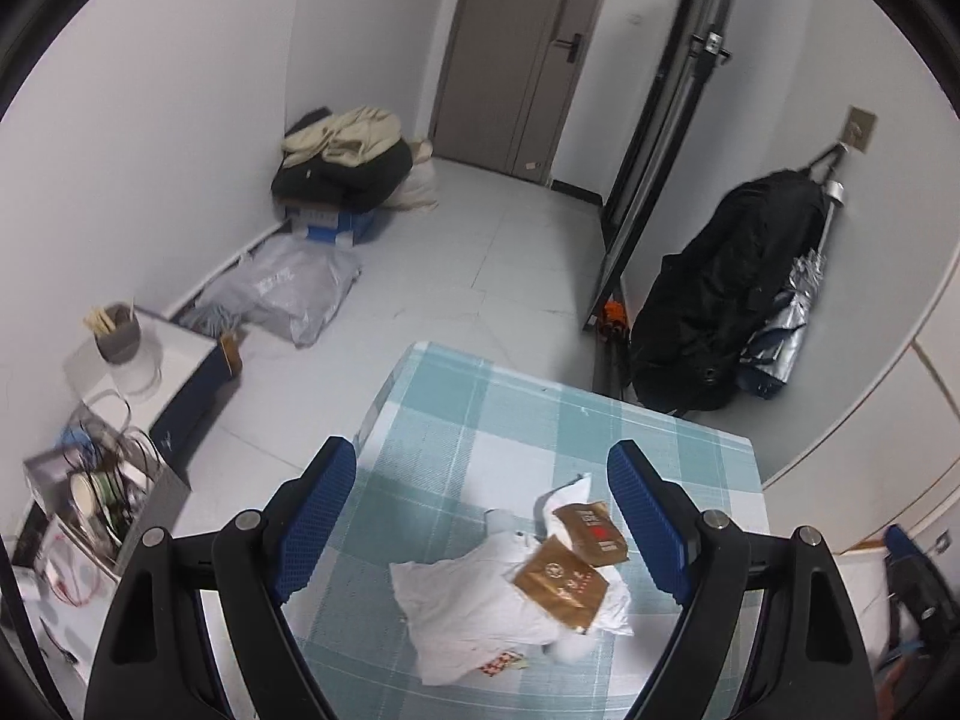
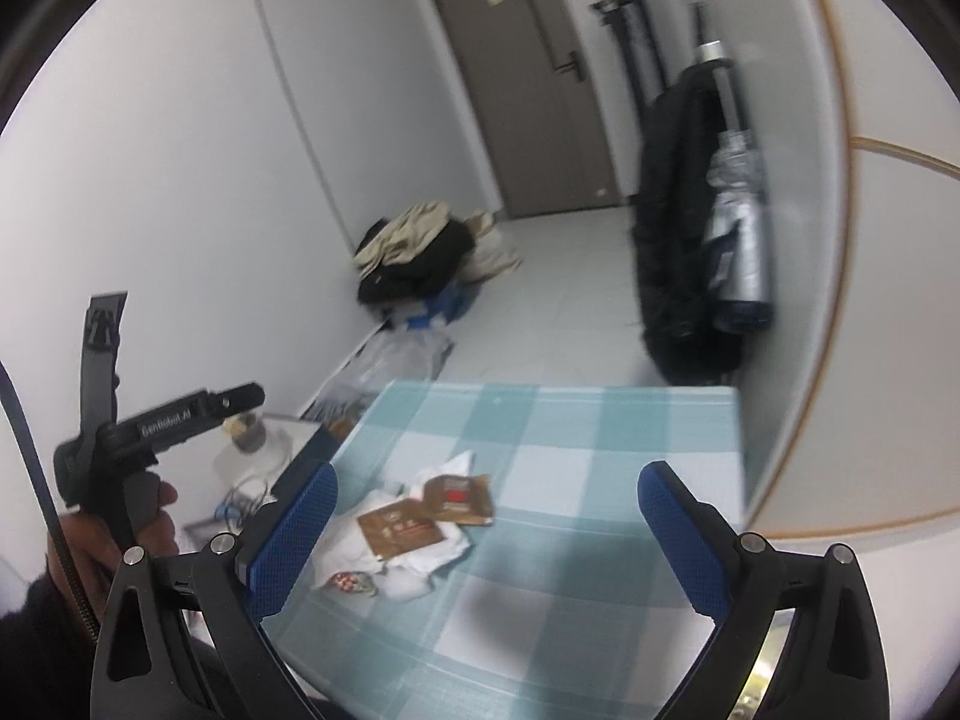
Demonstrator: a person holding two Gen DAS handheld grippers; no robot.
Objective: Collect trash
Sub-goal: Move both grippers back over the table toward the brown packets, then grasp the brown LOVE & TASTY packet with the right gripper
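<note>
A pile of trash lies on a table with a teal checked cloth [image 1: 456, 420]: crumpled white tissue [image 1: 474, 606], two brown sachets [image 1: 561, 591] [image 1: 591, 531] and a small red-and-white wrapper [image 1: 501, 664]. My left gripper [image 1: 486, 528] is open and empty, held above the pile with the trash between its blue fingers. In the right wrist view the same tissue [image 2: 360, 540], sachets [image 2: 399, 531] [image 2: 459, 495] and wrapper [image 2: 354, 583] lie on the cloth [image 2: 570, 450]. My right gripper [image 2: 486, 540] is open and empty above the table, the pile by its left finger.
Left of the table stands a low white box top with a grey cup [image 1: 117, 336] and a crate of clutter [image 1: 102, 498]. On the floor lie a plastic bag [image 1: 288, 288] and piled clothes [image 1: 348, 156]. A black coat and umbrella [image 1: 732, 294] hang on the right wall. A door [image 1: 516, 48] is at the back.
</note>
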